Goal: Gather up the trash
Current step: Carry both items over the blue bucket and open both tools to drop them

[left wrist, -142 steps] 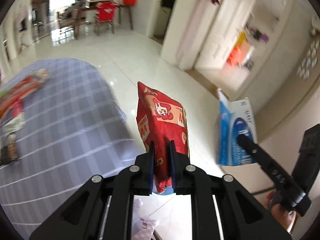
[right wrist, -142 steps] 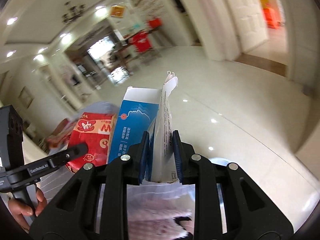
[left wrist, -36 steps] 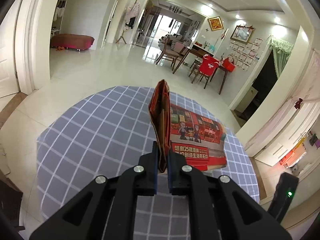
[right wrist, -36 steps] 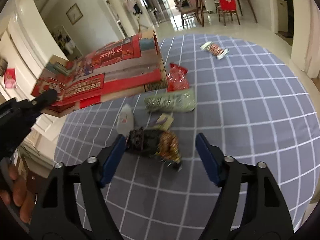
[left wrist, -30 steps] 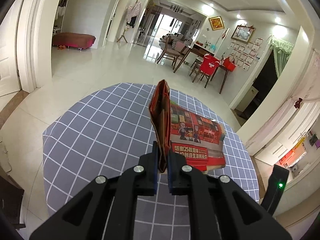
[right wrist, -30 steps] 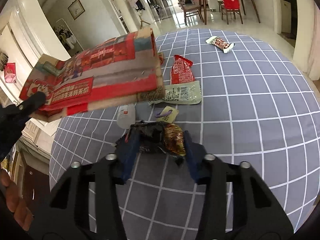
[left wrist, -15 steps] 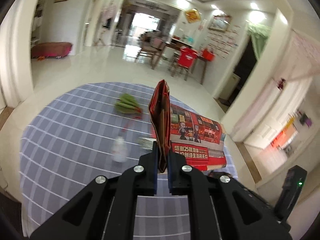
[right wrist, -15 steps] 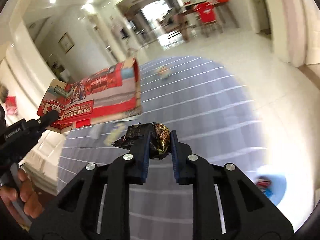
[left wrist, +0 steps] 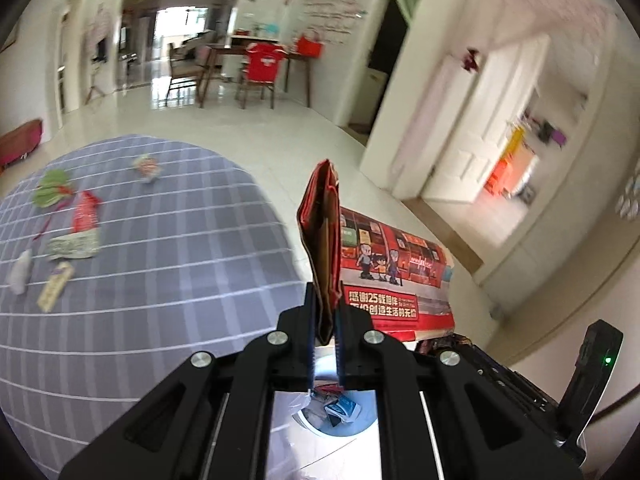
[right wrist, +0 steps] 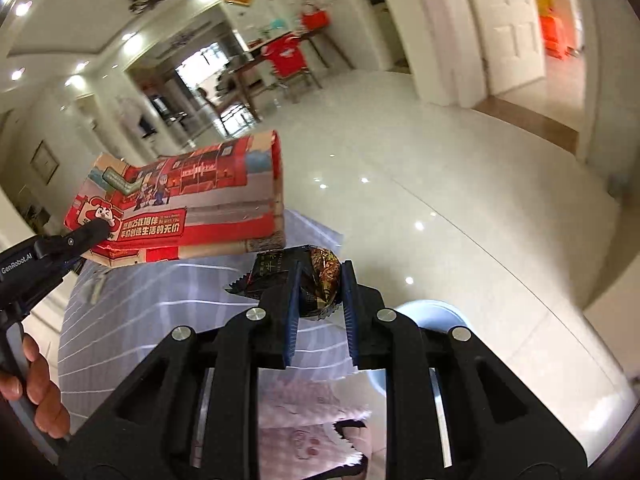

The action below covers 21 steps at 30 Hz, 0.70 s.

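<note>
the red printed carton, flattened, with cartoon figures and white lettering, is pinched at its near edge by the left gripper and held in the air. the right gripper is clamped narrow on a crumpled dark wrapper, just right of the carton. a second ago both were over the grey checked cloth; now a blue bin lies below them.
</note>
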### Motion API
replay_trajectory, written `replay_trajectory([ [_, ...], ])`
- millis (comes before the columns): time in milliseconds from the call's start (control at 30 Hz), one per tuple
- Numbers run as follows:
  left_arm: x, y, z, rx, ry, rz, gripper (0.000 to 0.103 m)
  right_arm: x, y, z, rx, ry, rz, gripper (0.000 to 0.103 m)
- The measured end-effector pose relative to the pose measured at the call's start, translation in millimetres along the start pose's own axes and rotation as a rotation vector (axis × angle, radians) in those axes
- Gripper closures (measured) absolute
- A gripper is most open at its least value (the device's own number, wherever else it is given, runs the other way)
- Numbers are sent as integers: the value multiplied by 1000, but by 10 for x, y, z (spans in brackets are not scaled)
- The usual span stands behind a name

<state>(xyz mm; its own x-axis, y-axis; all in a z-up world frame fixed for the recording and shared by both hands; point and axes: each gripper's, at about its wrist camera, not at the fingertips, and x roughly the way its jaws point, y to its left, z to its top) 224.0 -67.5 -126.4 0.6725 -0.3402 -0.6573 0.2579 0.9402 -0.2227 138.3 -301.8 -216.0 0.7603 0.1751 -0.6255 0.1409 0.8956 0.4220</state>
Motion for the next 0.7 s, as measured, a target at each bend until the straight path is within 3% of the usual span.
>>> replay_trajectory([
  [67, 109, -155, -36, 39, 3, 21, 96, 101, -134, -10, 3, 28, -3, 72],
  [100, 147, -198, -46, 50, 5, 30, 96, 153, -197, -2, 12, 34, 2, 49],
  [133, 202, -240, -62, 62, 11, 35, 96, 208, -254, -18, 23, 35, -3, 38],
  [333, 429, -428, -152, 117, 53, 57, 96, 347, -578, -133, 105, 69, -45, 38],
  [467, 538, -545, -223, 150, 83, 62, 96, 194, -697, -169, 131, 36, -65, 38],
  [700, 848, -817, -401, 293, 159, 112, 96, -47, -791, -219, 172, -28, -127, 36],
])
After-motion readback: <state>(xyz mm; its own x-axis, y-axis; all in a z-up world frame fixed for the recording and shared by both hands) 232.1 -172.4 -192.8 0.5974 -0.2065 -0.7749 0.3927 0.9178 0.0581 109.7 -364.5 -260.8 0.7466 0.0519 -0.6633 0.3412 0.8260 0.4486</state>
